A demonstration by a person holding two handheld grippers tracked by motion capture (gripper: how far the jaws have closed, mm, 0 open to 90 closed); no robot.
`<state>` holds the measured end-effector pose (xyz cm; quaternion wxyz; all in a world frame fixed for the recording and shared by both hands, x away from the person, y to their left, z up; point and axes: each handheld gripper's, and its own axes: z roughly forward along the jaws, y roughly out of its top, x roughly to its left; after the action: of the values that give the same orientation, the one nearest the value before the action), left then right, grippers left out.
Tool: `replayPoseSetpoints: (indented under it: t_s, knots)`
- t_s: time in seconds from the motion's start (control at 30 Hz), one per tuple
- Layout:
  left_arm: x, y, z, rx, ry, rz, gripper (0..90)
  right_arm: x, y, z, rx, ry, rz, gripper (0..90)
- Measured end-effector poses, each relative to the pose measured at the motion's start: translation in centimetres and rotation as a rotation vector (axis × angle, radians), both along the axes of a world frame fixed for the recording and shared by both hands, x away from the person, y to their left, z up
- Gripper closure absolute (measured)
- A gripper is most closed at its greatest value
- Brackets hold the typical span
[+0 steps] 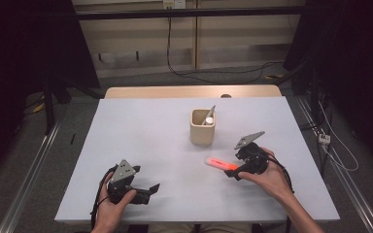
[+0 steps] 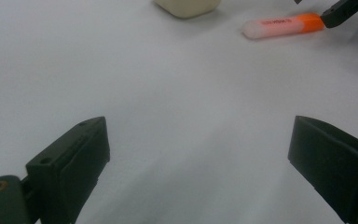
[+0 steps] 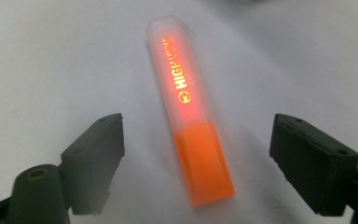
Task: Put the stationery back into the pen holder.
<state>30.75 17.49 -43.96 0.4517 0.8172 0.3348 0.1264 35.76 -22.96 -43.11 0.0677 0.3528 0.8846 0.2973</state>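
Orange highlighter [image 3: 189, 116]: chunky flat-sided plastic marker, frosted translucent cap over the far part, solid orange barrel nearest me. It lies flat on the table [image 1: 141, 141], right of centre, between my right gripper's jaws but touching neither.
Writing: "HIGH" reads along the barrel through the cap, with a small round logo below it; the rest is too blurred to read.
Table surface: matte white, smooth, with a pale wooden strip [image 1: 189, 91] along the far edge.
Holder [image 1: 203, 127]: cream, squarish cup with rounded corners, standing upright past the highlighter, toward the table's middle. A grey pen-like item [image 1: 209, 115] leans inside it, with a white round-ended thing I cannot identify.
Right gripper [image 1: 231, 173]: black, blocky jaws spread wide apart, pointing left across the table at the highlighter's orange end. Grey three-cornered plate [image 1: 248, 140] on top. My right hand [image 1: 271, 177] wraps the body from behind, forearm coming in from the lower right.
Left gripper [image 1: 151, 191]: jaws standing apart over bare table, low at the near left, pointing right. My left hand [image 1: 111, 206] grips it from below; cable [image 1: 98, 194] trails at the wrist.
Floor: grey, with cables running along it beyond the table.
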Motion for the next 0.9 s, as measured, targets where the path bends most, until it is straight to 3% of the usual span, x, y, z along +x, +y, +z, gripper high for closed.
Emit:
replayPoseSetpoints:
  t_s: [0.13,0.3,0.43,0.57,0.9]
  knots:
    - [0.0,0.0,0.0,0.002,0.000,0.007,5.3,0.1,0.1,0.3,-0.039,0.005,0.019,21.7]
    - [0.0,0.0,0.0,0.003,0.001,0.003,5.2,0.3,0.3,-0.2,-0.104,0.024,0.042,37.1]
    - [0.1,0.0,-0.1,0.008,0.008,0.005,5.3,0.2,0.6,-0.2,-0.125,0.020,0.068,49.8]
    - [0.1,0.0,-0.1,0.009,0.007,0.003,5.3,0.1,0.8,-0.4,-0.145,0.031,0.089,57.0]
    - [0.1,0.0,-0.2,-0.006,0.031,0.000,5.3,0.5,1.2,-0.2,-0.175,0.058,0.125,61.0]
